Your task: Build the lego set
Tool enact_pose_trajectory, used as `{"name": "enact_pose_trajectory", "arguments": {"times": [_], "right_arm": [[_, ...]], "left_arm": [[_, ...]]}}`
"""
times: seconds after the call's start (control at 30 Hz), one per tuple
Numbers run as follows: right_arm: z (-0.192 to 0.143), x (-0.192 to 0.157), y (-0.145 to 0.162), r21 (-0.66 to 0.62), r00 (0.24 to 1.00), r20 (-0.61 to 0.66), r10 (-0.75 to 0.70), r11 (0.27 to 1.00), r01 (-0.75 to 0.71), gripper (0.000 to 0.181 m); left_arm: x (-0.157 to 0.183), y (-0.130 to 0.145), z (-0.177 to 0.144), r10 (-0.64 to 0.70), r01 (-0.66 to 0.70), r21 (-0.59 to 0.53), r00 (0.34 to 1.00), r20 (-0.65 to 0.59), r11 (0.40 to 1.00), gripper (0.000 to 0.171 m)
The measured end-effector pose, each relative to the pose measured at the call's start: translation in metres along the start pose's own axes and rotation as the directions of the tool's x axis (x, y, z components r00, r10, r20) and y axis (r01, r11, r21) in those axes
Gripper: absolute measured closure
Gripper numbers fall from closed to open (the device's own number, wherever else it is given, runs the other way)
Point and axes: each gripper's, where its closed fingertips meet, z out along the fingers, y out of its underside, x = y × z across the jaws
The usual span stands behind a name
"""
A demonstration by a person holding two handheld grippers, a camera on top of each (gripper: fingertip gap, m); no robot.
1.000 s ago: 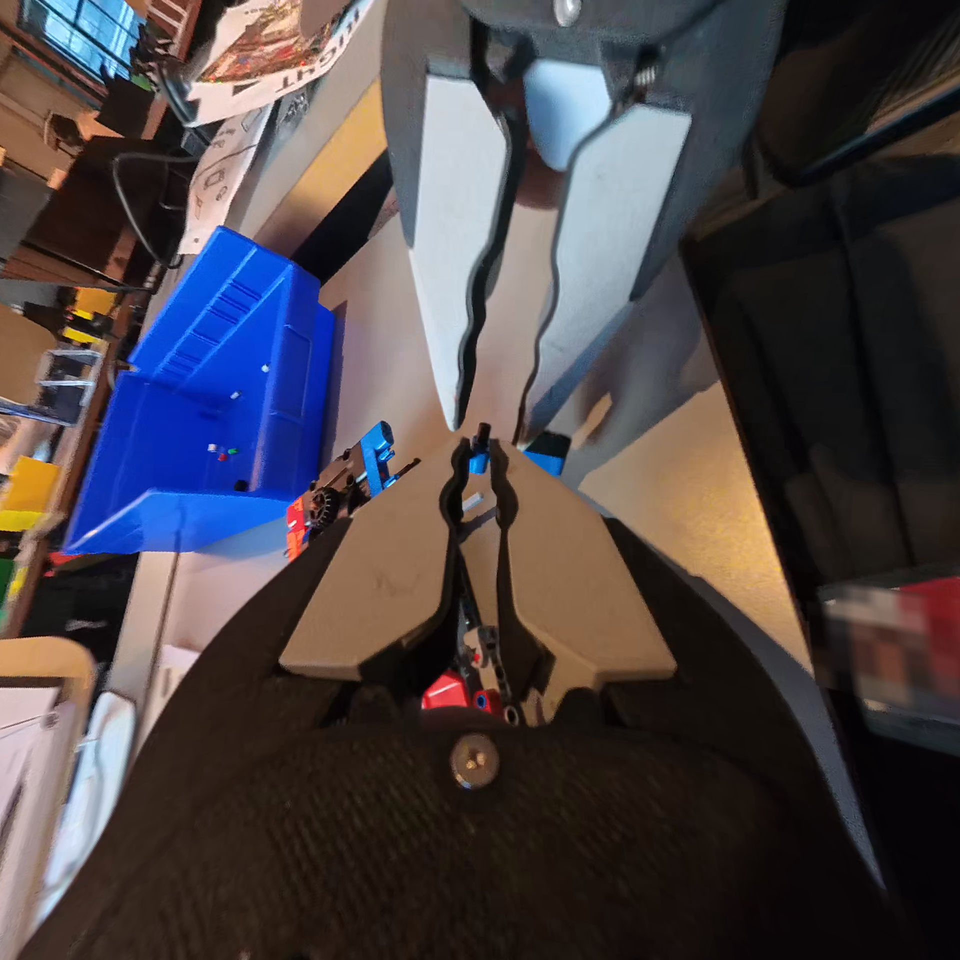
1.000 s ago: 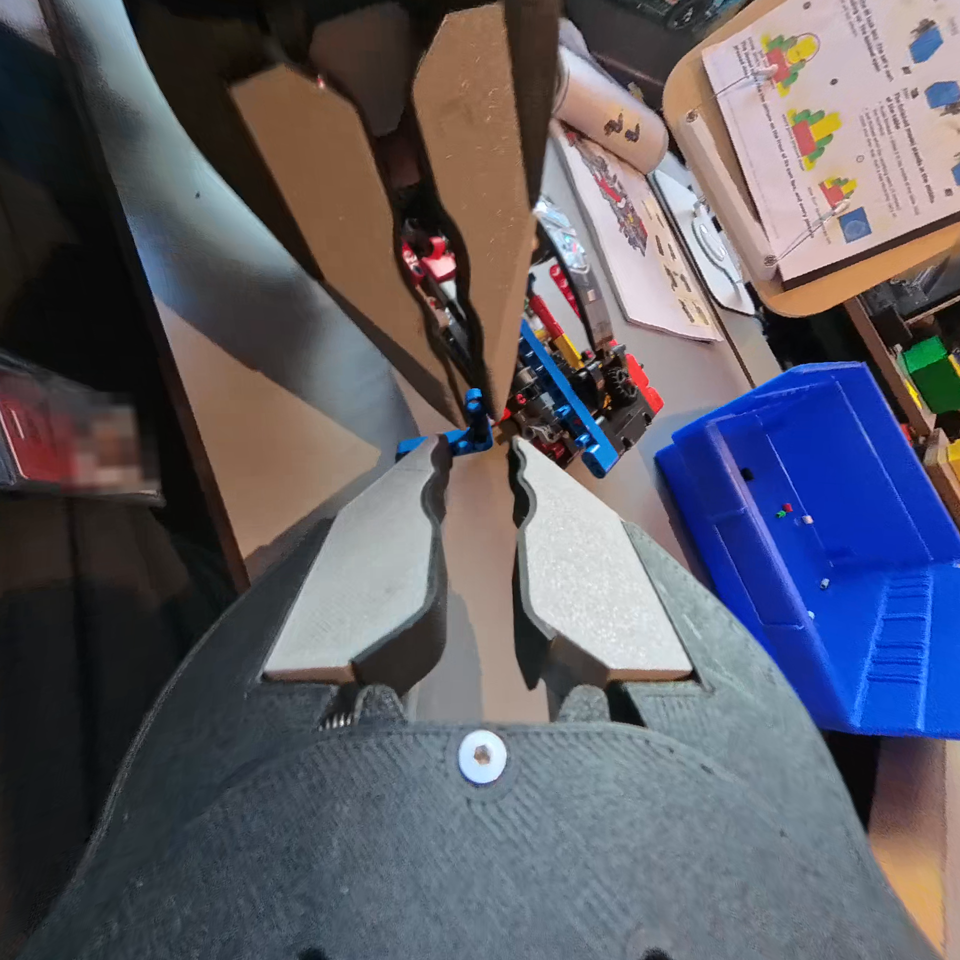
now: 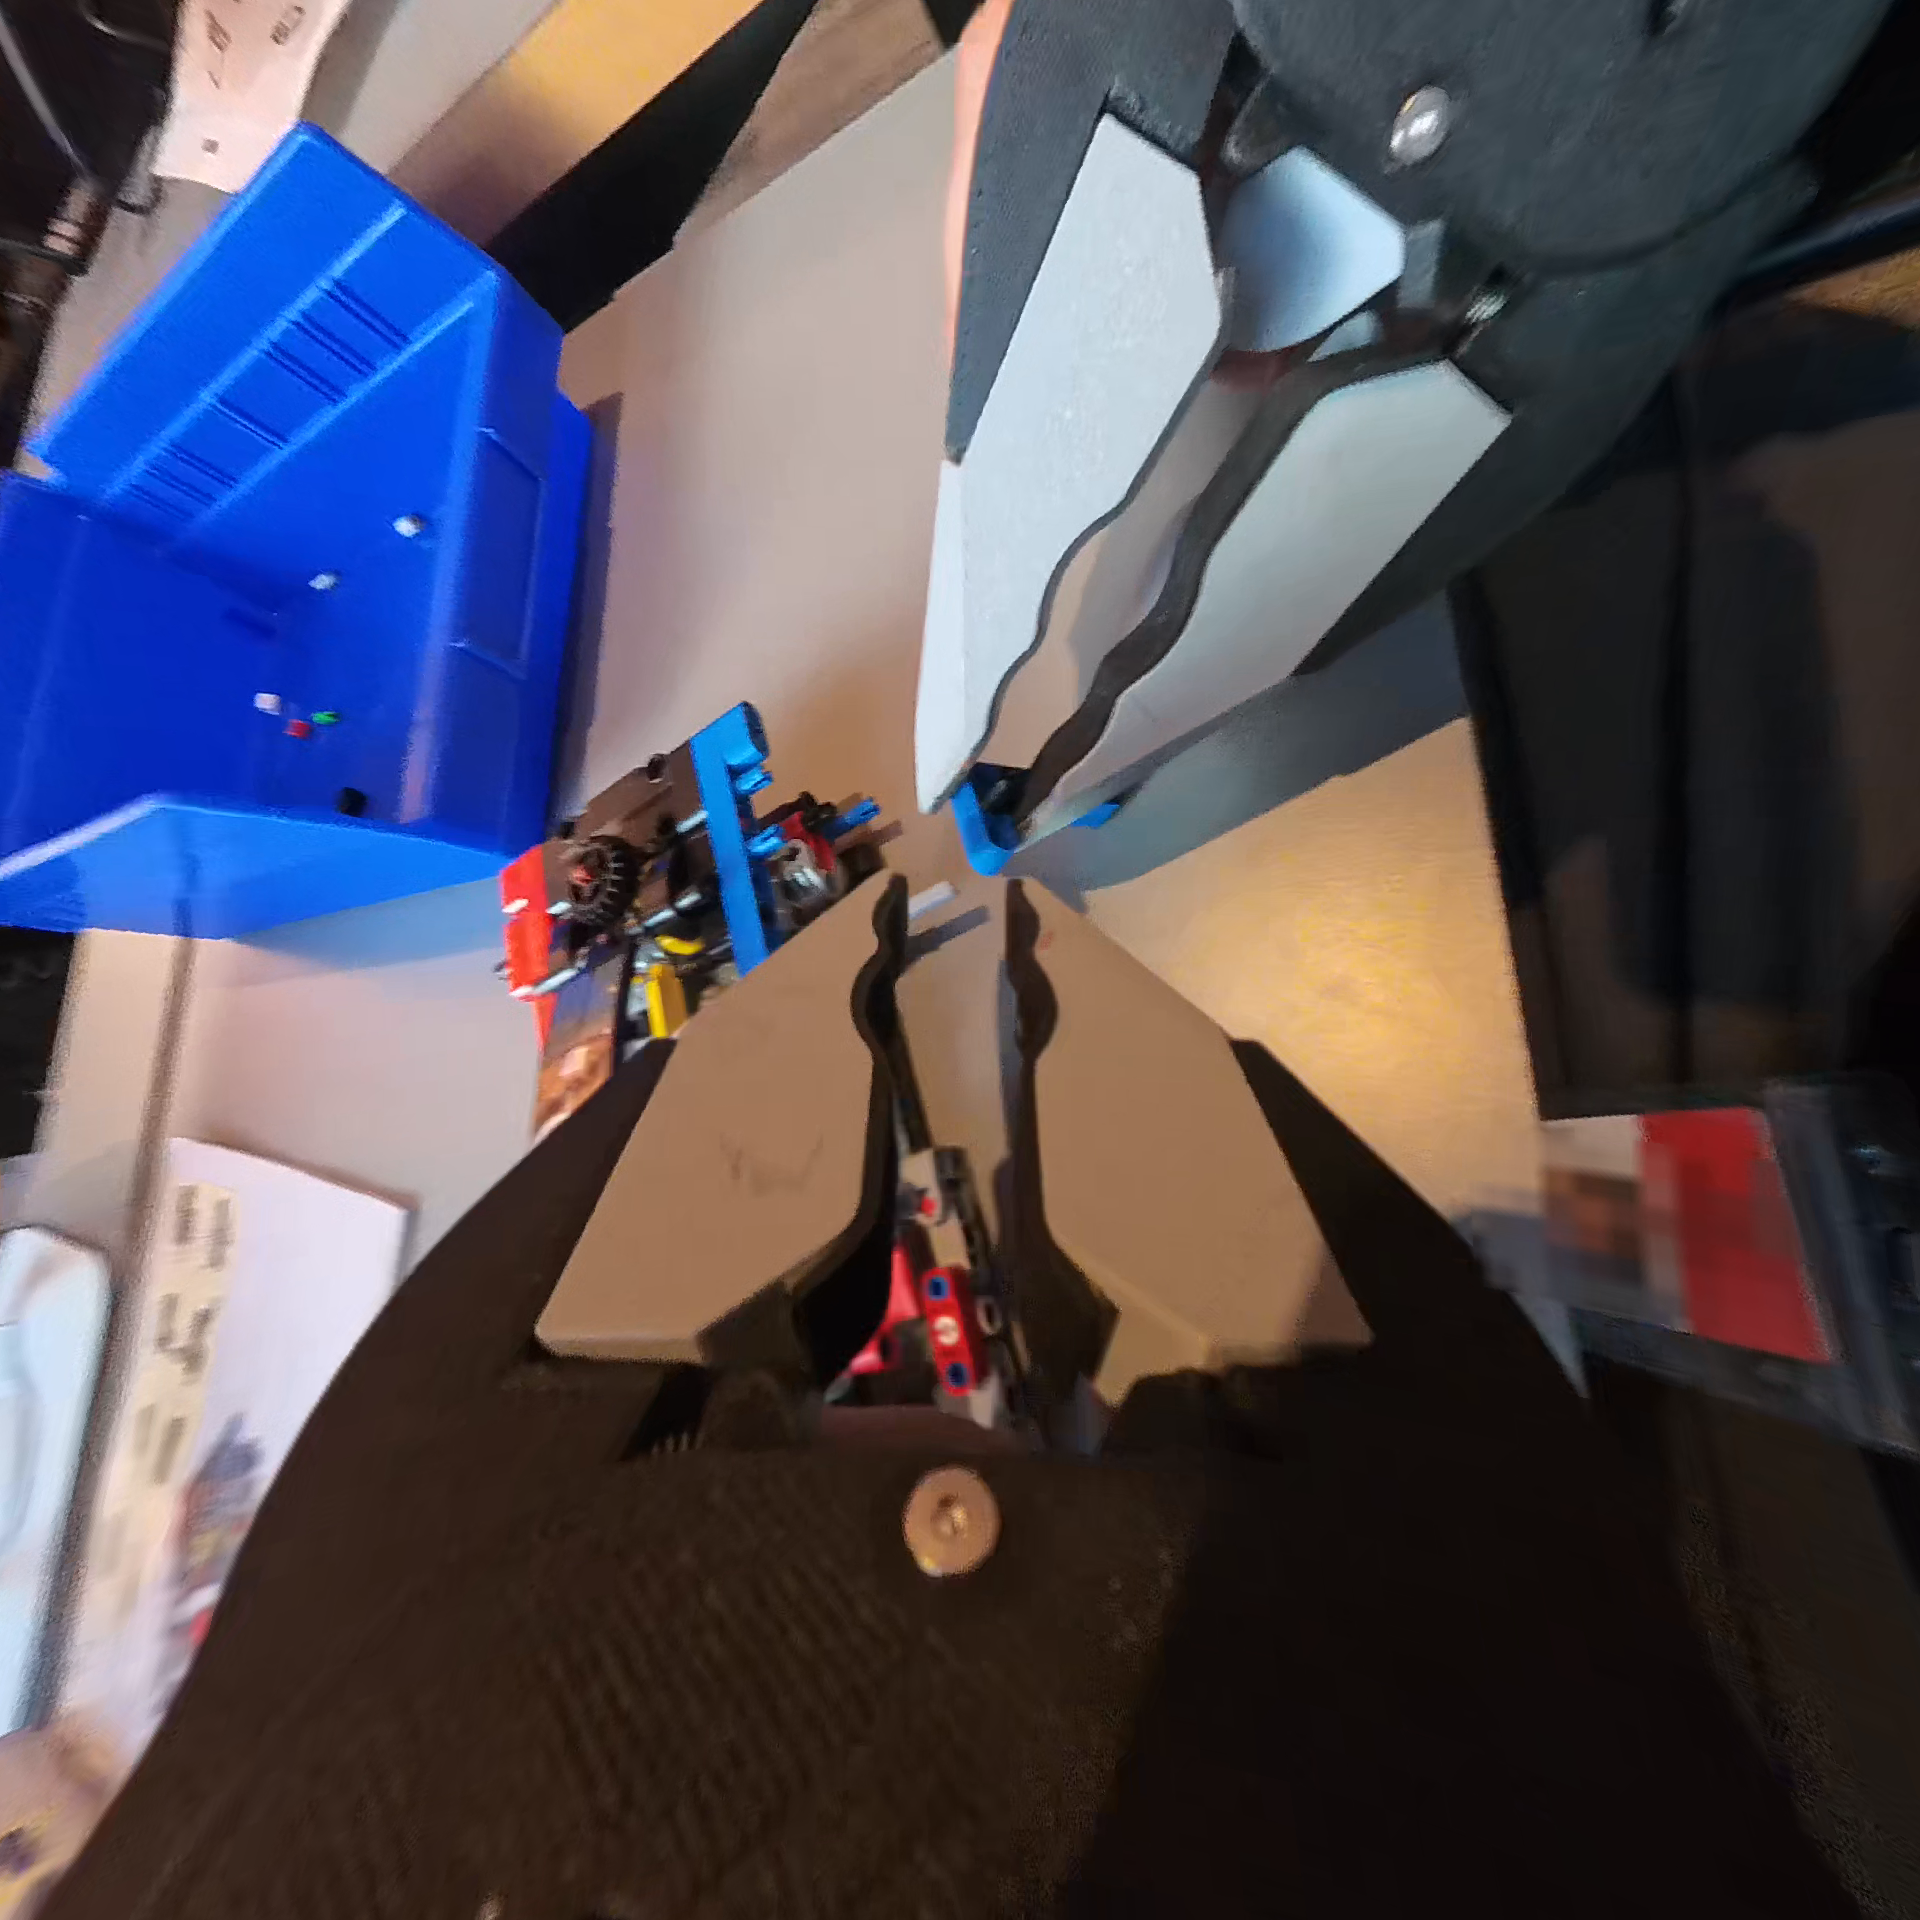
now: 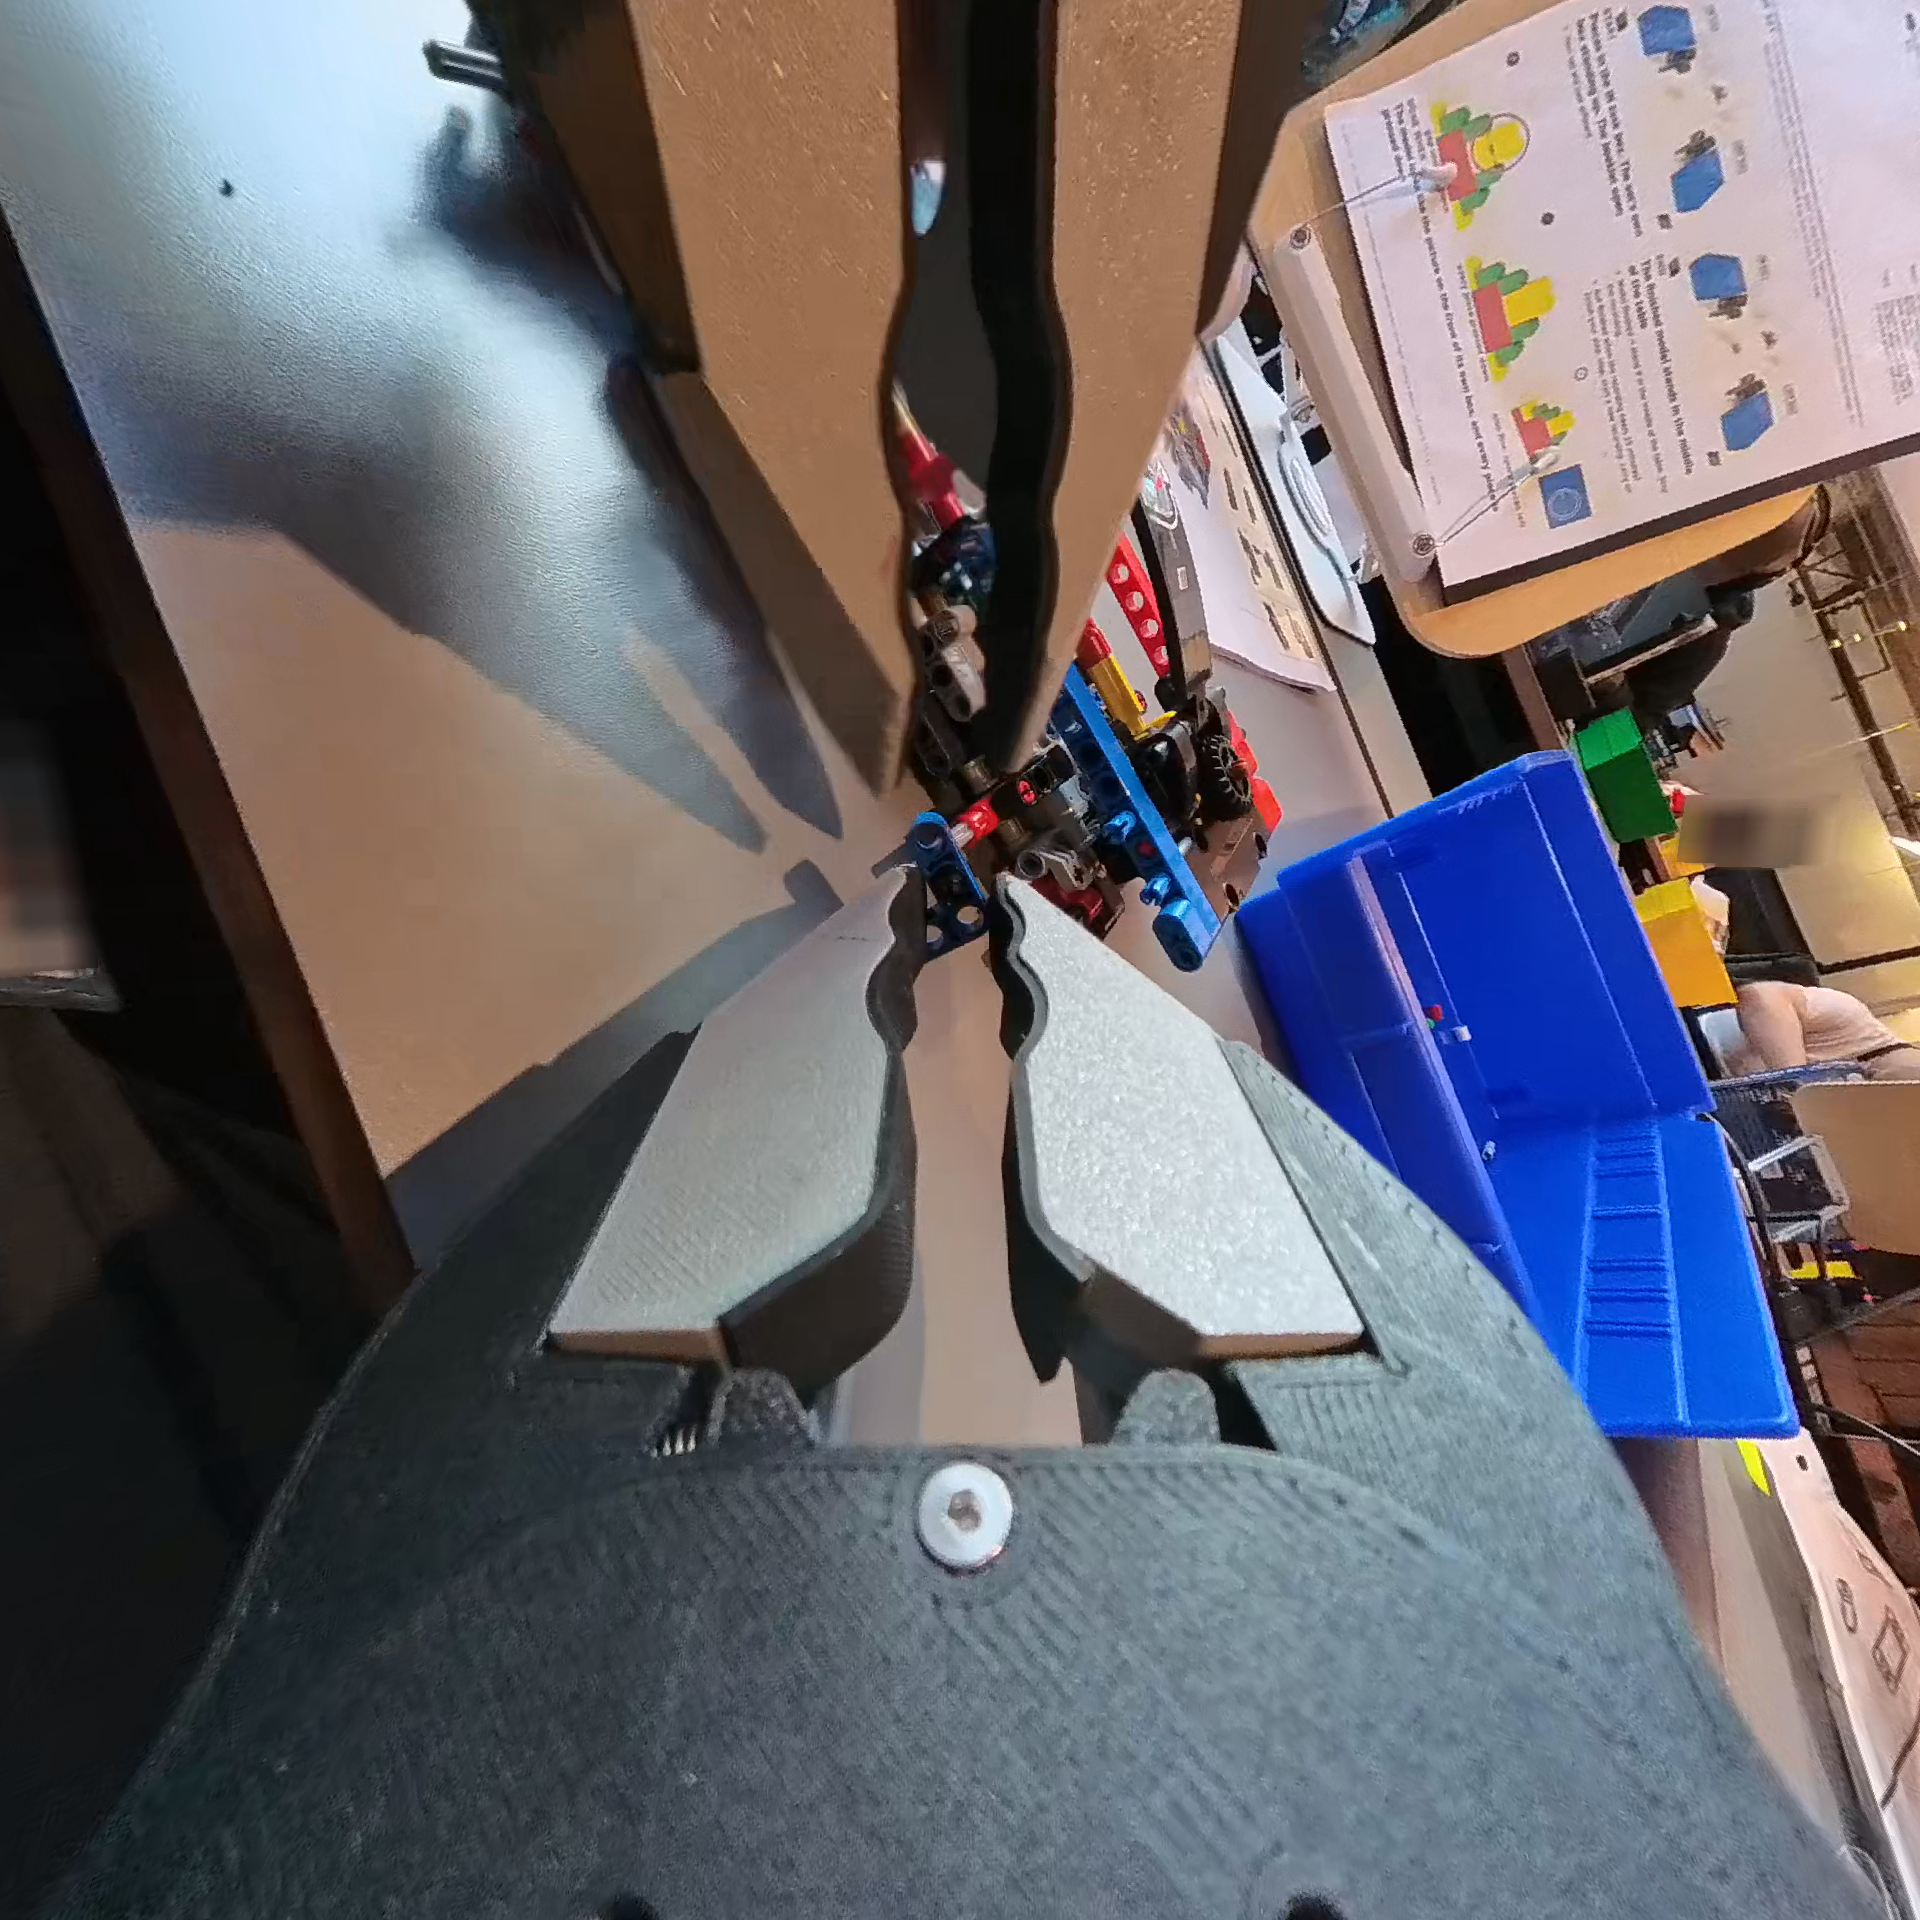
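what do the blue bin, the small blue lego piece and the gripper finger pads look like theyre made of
Blue bin: looks like glossy moulded plastic, going by its ribbed wall and sheen.
Small blue lego piece: hard, smooth plastic, a beam with round pin holes, held in the right gripper.
Finger pads: matte grey with a grainy texture, possibly printed plastic or rubber; the look leaves that open.

1. A pale bench [image 4: 499, 831], lit warm orange in places, with a dark raised edge along one side.
2. A bright blue plastic bin [image 4: 1558, 1091] rests on the bench, with a few tiny loose bits scattered inside it.
3. A printed sheet with colourful pictures [image 4: 1662, 260], fixed to a round-cornered wooden board [image 4: 1621, 613].
4. White printed sheets [image 3: 239, 1403] lying flat on the bench.
5. Green [image 4: 1621, 779] and yellow [image 4: 1678, 940] boxes behind the blue bin.
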Motion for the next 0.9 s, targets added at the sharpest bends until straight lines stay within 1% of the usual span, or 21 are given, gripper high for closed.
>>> {"name": "enact_pose_trajectory", "arguments": {"times": [0.03, 0.13, 0.17, 0.2, 0.3, 0.33, 0.37, 0.43, 0.53, 0.67, 0.77, 0.83, 0.9], "right_arm": [[0.000, 0.000, 0.000, 0.001, 1.000, -0.001, -0.004, 1.000, 0.004, 0.173], [0.000, 0.000, 0.001, -0.006, 1.000, -0.001, 0.001, 1.000, -0.001, 0.173], [0.000, 0.000, 0.001, -0.004, 1.000, 0.002, 0.006, 1.000, -0.006, 0.173], [-0.001, 0.000, 0.000, 0.004, 1.000, 0.007, 0.013, 1.000, -0.013, 0.173], [0.000, 0.000, 0.000, 0.004, 1.000, 0.019, 0.024, 1.000, -0.024, 0.173], [0.000, -0.001, 0.000, 0.002, 0.999, 0.022, 0.022, 1.000, -0.023, 0.173], [0.000, -0.001, 0.000, 0.003, 1.000, 0.023, 0.020, 1.000, -0.020, 0.173], [0.001, 0.000, 0.000, 0.000, 1.000, 0.011, 0.013, 1.000, -0.013, 0.173], [0.002, 0.001, 0.000, 0.004, 1.000, -0.009, -0.028, 1.000, 0.028, 0.172], [0.005, -0.002, 0.000, -0.021, 0.987, -0.054, -0.153, 0.988, 0.152, 0.166], [0.004, 0.001, -0.002, -0.025, 0.973, -0.091, -0.211, 0.977, 0.210, 0.173], [0.003, 0.003, -0.002, -0.022, 0.970, -0.095, -0.222, 0.975, 0.221, 0.174], [0.005, 0.004, -0.001, -0.030, 0.970, -0.086, -0.228, 0.974, 0.226, 0.174]], "left_arm": [[-0.003, 0.001, 0.002, 0.042, -0.042, -0.012, 0.999, 0.031, 0.999, 0.160], [0.000, 0.000, 0.006, 0.158, -0.157, -0.021, 0.986, 0.056, 0.987, 0.170], [0.002, 0.000, 0.007, 0.173, -0.172, -0.020, 0.983, 0.055, 0.985, 0.167], [0.004, -0.001, 0.007, 0.173, -0.173, -0.010, 0.984, 0.049, 0.985, 0.160], [0.007, -0.004, 0.006, 0.158, -0.159, 0.020, 0.987, 0.040, 0.987, 0.154], [0.008, -0.005, 0.006, 0.163, -0.163, 0.025, 0.986, 0.032, 0.986, 0.157], [0.009, -0.006, 0.006, 0.175, -0.175, 0.028, 0.984, 0.031, 0.984, 0.169], [0.007, -0.006, 0.007, 0.205, -0.206, 0.026, 0.978, 0.041, 0.978, 0.169], [0.006, -0.007, 0.008, 0.202, -0.204, 0.031, 0.978, 0.041, 0.979, 0.169], [0.005, -0.006, 0.010, 0.185, -0.186, 0.021, 0.982, 0.031, 0.982, 0.170], [0.005, -0.005, 0.011, 0.222, -0.223, 0.003, 0.974, 0.048, 0.975, 0.171], [0.004, -0.005, 0.010, 0.248, -0.248, -0.004, 0.967, 0.063, 0.969, 0.171], [0.008, -0.010, 0.009, 0.248, -0.250, 0.030, 0.967, 0.055, 0.968, 0.171]]}}
